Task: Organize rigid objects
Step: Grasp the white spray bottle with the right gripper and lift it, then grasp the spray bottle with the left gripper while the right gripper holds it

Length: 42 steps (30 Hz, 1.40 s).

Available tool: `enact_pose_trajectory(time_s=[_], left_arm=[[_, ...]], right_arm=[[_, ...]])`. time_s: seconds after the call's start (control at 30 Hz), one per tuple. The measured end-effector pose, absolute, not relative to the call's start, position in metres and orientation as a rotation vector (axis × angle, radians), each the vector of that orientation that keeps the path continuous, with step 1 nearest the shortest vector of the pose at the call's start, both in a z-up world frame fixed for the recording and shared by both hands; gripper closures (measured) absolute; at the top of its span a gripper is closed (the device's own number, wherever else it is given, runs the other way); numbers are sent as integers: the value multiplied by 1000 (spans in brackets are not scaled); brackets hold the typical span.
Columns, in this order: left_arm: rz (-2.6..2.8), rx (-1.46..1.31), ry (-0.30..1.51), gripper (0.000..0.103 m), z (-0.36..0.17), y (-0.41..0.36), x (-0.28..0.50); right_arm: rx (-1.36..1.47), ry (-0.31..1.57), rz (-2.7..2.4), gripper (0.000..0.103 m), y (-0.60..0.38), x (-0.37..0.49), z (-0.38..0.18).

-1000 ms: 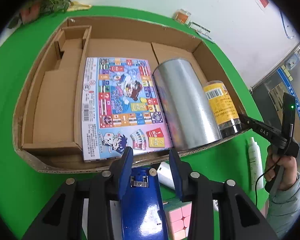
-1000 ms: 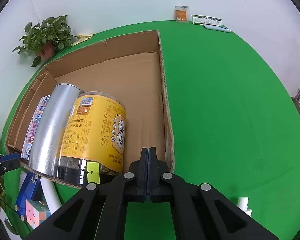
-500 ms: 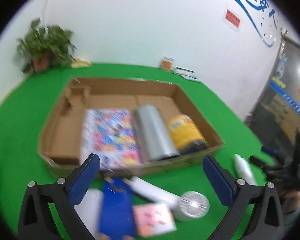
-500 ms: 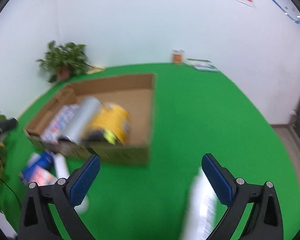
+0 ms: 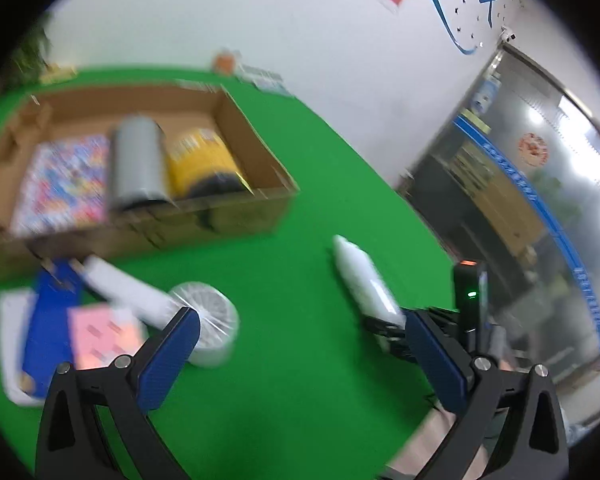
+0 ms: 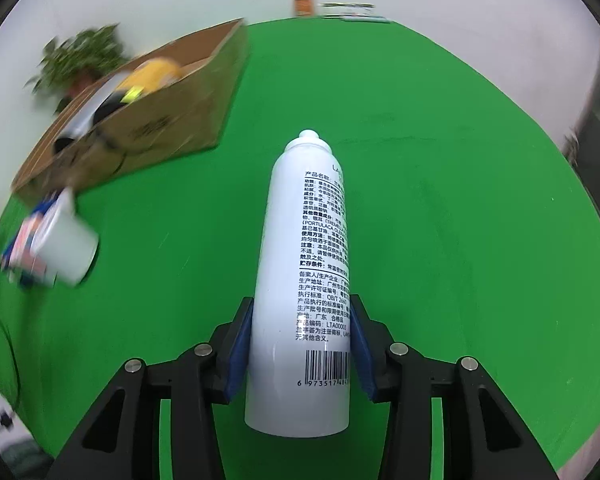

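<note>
A white spray bottle (image 6: 304, 260) lies on the green table, nozzle pointing away. My right gripper (image 6: 300, 344) straddles its lower end, jaws closing, and both blue pads touch its sides. In the left wrist view the same bottle (image 5: 360, 280) lies right of centre with the right gripper (image 5: 388, 332) at its near end. My left gripper (image 5: 298, 330) hangs wide open over bare green cloth, nothing between its fingers. The cardboard box (image 5: 240, 216) holds a colourful game box (image 5: 60, 184), a silver cylinder (image 5: 136, 164) and a yellow can (image 5: 204, 164).
Loose items lie in front of the box: a white round fan (image 5: 208, 320), a white tube (image 5: 128, 292), a blue case (image 5: 48, 320) and a pink cube (image 5: 100, 332). A hand (image 5: 436, 436) shows behind the left gripper. A potted plant (image 6: 84, 60) stands behind the box.
The right gripper opened, dropped from the box to the white bottle and narrowed onto it. The left gripper opened off the blue case and swung right, away from the box.
</note>
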<state>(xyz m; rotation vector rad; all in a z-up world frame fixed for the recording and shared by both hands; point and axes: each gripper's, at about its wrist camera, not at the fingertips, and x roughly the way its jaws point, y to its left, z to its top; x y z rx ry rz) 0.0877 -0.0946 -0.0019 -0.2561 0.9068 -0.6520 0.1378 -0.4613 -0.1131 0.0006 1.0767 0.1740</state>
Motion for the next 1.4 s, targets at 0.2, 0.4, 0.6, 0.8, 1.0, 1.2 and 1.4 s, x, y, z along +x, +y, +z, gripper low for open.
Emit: enact_pose_trajectory(time_s=[0.2, 0.4, 0.6, 0.8, 1.0, 1.2, 1.4], left_arm=[[-797, -333, 1042, 1, -28, -121, 75], [-829, -434, 1165, 1, -55, -127, 81], [-734, -440, 1226, 4, -75, -118, 88], [-649, -431, 1337, 42, -96, -102, 91], [-621, -390, 1374, 56, -103, -99, 81], [-624, -382, 1367, 57, -100, -94, 80], [-645, -325, 1238, 58, -69, -100, 80]], right_arm=[[-158, 1068, 200, 60, -425, 89, -113], [-15, 1034, 425, 29, -398, 57, -94], [116, 1108, 565, 35, -376, 59, -99], [148, 1212, 647, 50, -326, 70, -108], [99, 1229, 612, 52, -309, 72, -106], [81, 1224, 597, 53, -307, 66, -100], [41, 1136, 554, 56, -308, 71, -87]])
